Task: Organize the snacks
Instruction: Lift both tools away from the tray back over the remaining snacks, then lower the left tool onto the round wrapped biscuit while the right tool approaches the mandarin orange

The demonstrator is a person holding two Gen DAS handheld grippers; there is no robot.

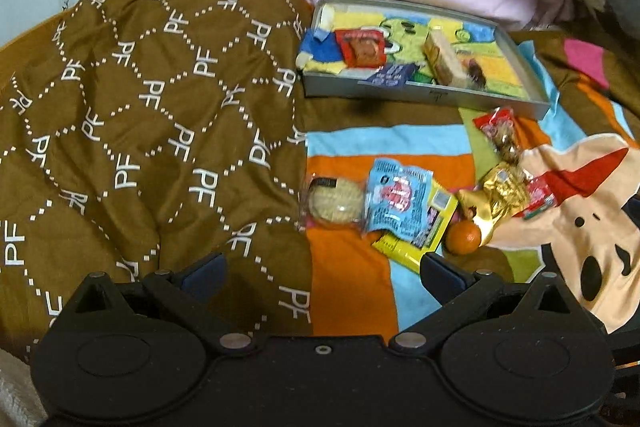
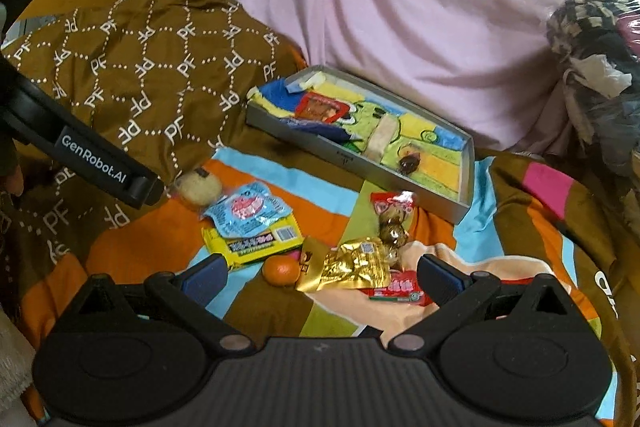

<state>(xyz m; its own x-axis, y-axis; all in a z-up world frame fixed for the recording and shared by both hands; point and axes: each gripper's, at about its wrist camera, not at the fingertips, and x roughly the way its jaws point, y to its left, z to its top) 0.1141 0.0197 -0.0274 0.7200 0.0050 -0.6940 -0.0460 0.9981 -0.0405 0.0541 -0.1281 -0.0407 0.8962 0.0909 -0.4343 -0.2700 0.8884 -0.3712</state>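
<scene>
We see left gripper and right gripper both spread wide, holding nothing, above loose snacks: small orange fruit, crinkled gold foil packet. Shallow grey cardboard tray sits beyond.

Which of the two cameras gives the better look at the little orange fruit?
The right wrist view: the orange fruit lies near, between the open fingers. The left wrist view shows it smaller, beside the yellow packet.
</scene>
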